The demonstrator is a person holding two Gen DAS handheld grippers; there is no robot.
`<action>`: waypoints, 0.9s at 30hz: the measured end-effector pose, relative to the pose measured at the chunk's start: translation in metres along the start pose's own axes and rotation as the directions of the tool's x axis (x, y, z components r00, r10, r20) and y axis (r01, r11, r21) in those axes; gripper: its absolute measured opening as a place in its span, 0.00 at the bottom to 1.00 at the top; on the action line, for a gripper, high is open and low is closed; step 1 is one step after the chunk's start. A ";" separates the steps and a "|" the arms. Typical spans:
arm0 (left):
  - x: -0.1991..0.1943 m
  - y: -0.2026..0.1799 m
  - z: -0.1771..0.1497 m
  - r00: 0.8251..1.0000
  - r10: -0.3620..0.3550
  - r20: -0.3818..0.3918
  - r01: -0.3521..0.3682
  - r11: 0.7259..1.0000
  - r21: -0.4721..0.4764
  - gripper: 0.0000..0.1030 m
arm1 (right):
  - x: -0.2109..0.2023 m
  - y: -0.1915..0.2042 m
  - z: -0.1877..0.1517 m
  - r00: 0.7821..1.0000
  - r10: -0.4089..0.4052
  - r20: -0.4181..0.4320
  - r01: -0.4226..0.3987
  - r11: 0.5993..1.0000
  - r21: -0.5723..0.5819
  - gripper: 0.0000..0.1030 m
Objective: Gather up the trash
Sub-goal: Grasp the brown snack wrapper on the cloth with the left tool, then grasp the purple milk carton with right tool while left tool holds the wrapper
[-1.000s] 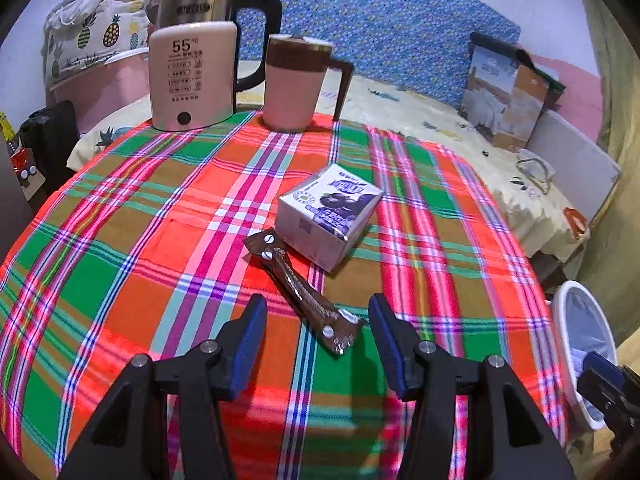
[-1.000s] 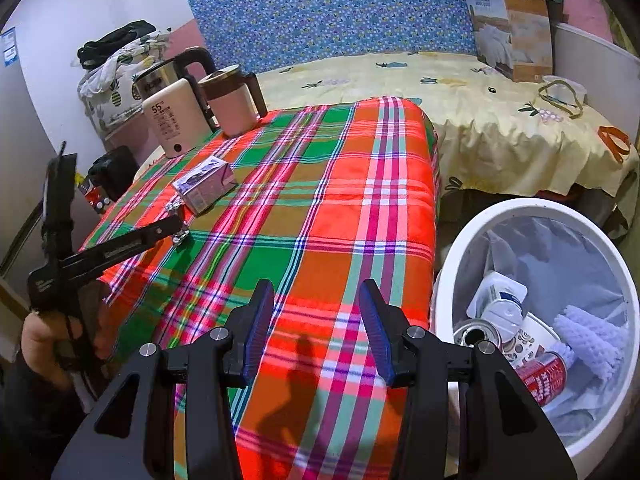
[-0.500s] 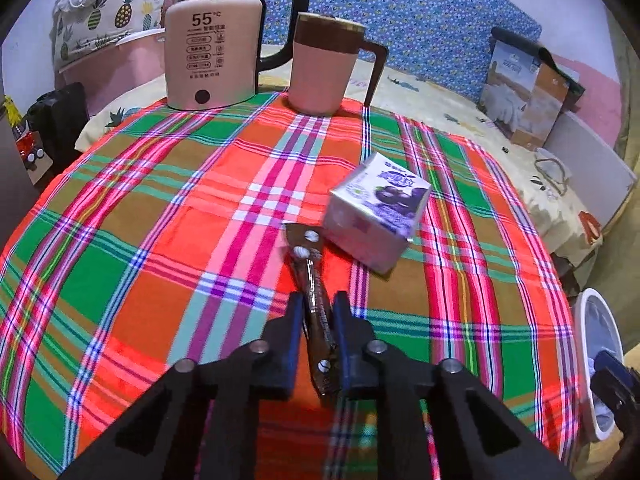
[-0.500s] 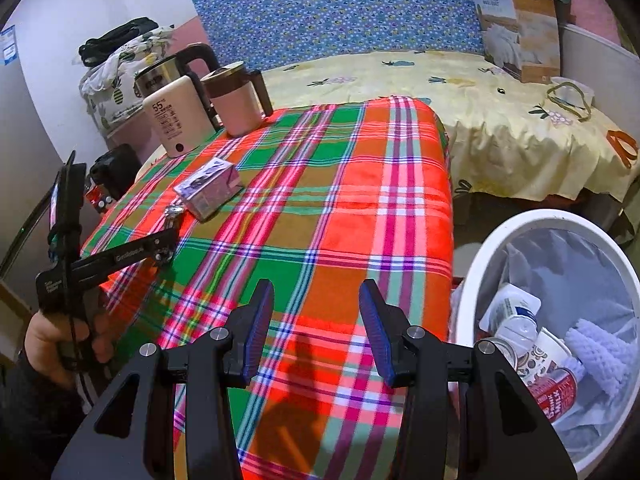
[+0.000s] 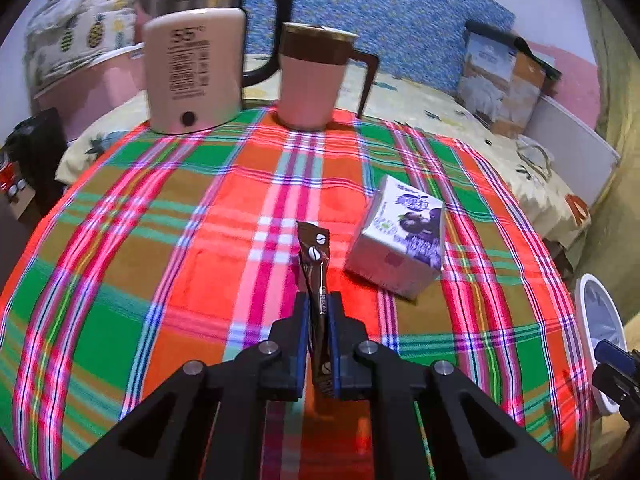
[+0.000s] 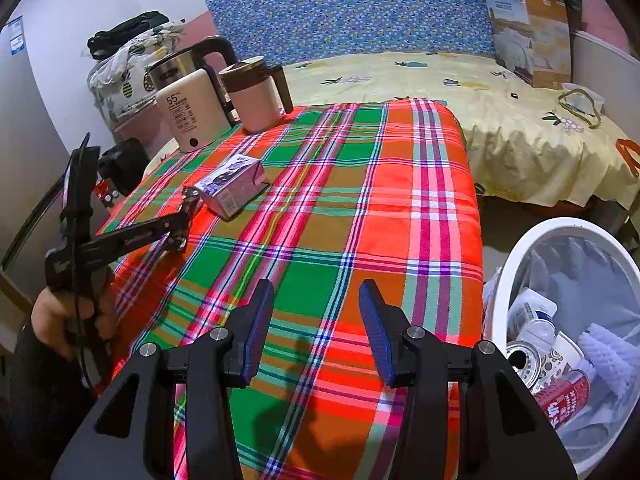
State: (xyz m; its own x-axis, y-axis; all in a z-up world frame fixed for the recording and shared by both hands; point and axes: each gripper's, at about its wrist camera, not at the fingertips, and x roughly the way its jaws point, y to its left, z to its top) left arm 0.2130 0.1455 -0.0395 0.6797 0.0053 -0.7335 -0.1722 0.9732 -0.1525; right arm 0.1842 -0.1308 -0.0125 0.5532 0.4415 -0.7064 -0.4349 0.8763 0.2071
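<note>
My left gripper (image 5: 319,312) is shut on a brown coffee sachet (image 5: 316,256), which sticks out forward between the pads over the plaid tablecloth (image 5: 160,240). A white and purple drink carton (image 5: 400,240) lies just right of the sachet. In the right wrist view the left gripper (image 6: 188,208) is at the table's left side, next to the carton (image 6: 234,184), held by a hand (image 6: 52,312). My right gripper (image 6: 316,320) stands open above the near part of the cloth, nothing between its fingers. A white trash bin (image 6: 520,248) with cans and cups sits low at the right.
A kettle (image 5: 196,64) and a pink lidded mug (image 5: 316,76) stand at the far edge of the table. Behind is a bed with a yellow sheet (image 6: 480,112) and a cardboard box (image 6: 528,28). The bin's rim (image 5: 588,320) shows past the table's right edge.
The left gripper moved forward over the sachet and closed on it; the sachet now stands on edge between the pads. The right gripper kept still and open.
</note>
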 end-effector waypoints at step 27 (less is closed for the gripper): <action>-0.037 0.023 -0.032 0.996 -0.077 0.043 0.079 0.995 -0.065 0.09 | 0.066 0.061 0.040 1.000 0.007 -0.016 -0.009 0.990 -0.138 0.64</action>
State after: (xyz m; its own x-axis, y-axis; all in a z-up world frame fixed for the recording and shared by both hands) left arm 0.1614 0.1609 -0.0373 0.7210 -0.0592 -0.6904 -0.1640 0.9534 -0.2531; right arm 0.2227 -0.0408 -0.0194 0.5390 0.4445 -0.7154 -0.5335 0.8375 0.1185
